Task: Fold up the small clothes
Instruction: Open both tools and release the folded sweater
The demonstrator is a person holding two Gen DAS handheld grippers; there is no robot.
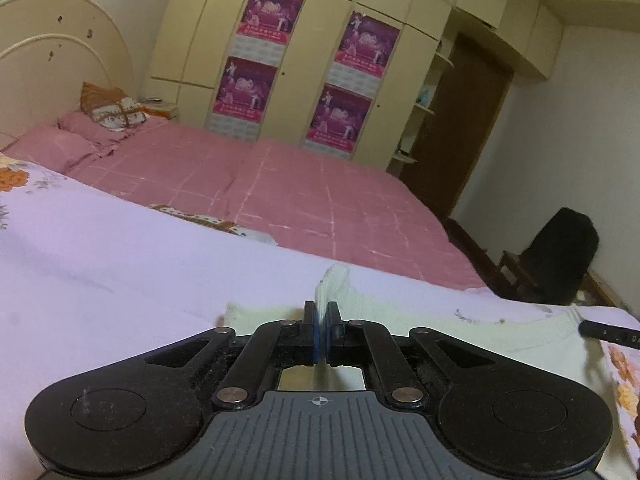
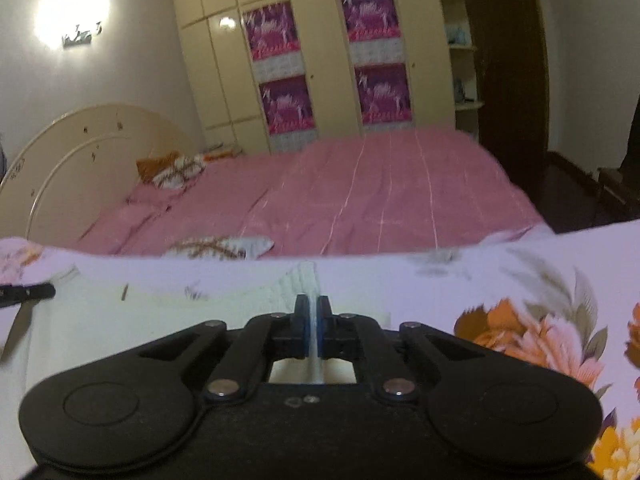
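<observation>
Wall lamp [image 2: 72,12] only right view; black chair [image 1: 560,256] left.

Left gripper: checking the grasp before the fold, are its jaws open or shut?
Shut: the left gripper pinches a raised ridge of the cream knitted garment between its blue pads.

Your left gripper [image 1: 322,316] sits at 6 o'clock, your right gripper [image 2: 313,320] likewise in its own view. Cream knit garment [image 1: 400,320] lies on lilac floral sheet [image 1: 120,264] before both. Pink checked bedspread [image 1: 304,196] behind sheet, 12 o'clock. Cream wardrobe [image 1: 312,56] behind bed. Dark chair [image 1: 560,256] at 3 o'clock.
</observation>
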